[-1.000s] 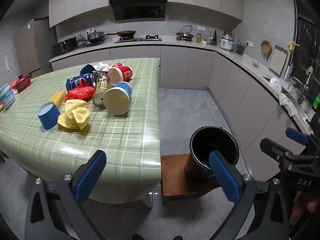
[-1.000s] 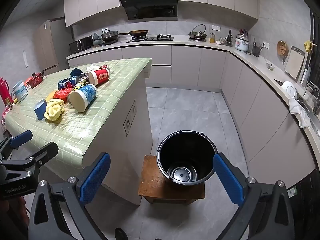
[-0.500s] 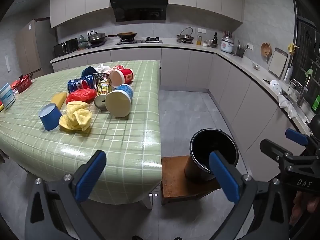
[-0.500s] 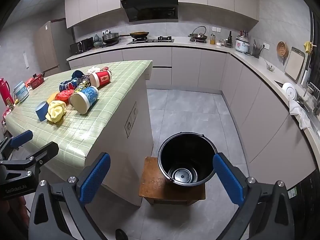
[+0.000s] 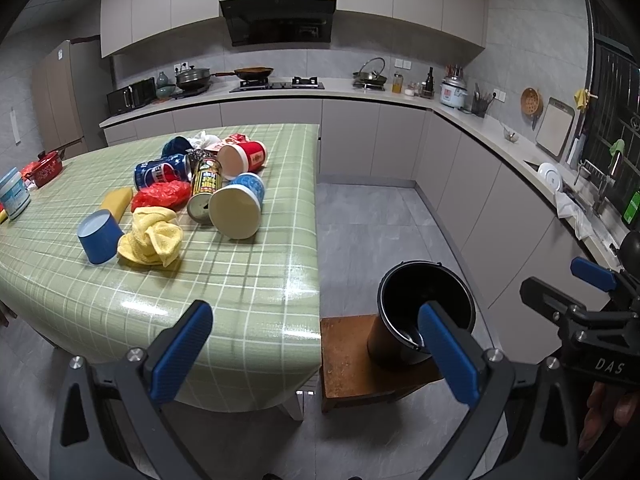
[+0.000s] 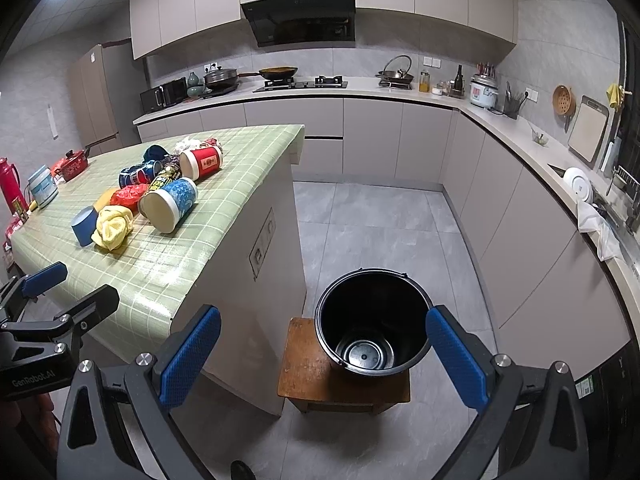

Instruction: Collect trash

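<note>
Black plastic bucket (image 6: 372, 320) on the low wooden stool (image 6: 308, 368) stood empty. Trash pile, including the blue-and-white paper tub (image 5: 238, 210), lay untouched on the green checked table (image 5: 240, 280). Left gripper (image 5: 316, 354) and right gripper (image 6: 320, 356) both gaped wide, holding nothing. Collection looked unstarted.

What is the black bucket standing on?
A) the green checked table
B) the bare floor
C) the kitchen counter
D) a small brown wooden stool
D: the black bucket sits on a small brown wooden stool on the floor beside the green table.
</note>
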`<state>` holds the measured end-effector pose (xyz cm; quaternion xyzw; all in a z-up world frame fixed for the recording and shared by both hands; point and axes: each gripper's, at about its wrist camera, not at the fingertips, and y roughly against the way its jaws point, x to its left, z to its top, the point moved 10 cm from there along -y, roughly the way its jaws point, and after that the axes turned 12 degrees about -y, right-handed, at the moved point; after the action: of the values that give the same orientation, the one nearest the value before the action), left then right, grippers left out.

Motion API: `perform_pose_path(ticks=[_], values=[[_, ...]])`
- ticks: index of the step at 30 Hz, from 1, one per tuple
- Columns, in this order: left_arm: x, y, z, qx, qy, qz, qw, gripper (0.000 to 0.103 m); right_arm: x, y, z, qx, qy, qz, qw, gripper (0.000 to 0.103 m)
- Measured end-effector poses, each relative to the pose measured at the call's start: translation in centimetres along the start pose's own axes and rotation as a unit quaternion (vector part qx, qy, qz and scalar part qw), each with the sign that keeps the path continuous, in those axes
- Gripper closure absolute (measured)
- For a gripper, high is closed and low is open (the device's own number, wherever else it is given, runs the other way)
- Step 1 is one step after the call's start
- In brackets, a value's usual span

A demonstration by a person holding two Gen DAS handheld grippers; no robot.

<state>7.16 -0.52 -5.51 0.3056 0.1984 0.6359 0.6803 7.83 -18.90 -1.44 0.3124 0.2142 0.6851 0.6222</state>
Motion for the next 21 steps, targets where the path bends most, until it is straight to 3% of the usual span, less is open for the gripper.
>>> perform_pose_path(ticks=[21], values=[[0.14, -0.14, 0.29, -0.002, 0.002, 0.001, 1.0000, 0.000, 0.05, 0.20, 0.57, -0.008, 0.001, 0.001, 1.000, 0.000]])
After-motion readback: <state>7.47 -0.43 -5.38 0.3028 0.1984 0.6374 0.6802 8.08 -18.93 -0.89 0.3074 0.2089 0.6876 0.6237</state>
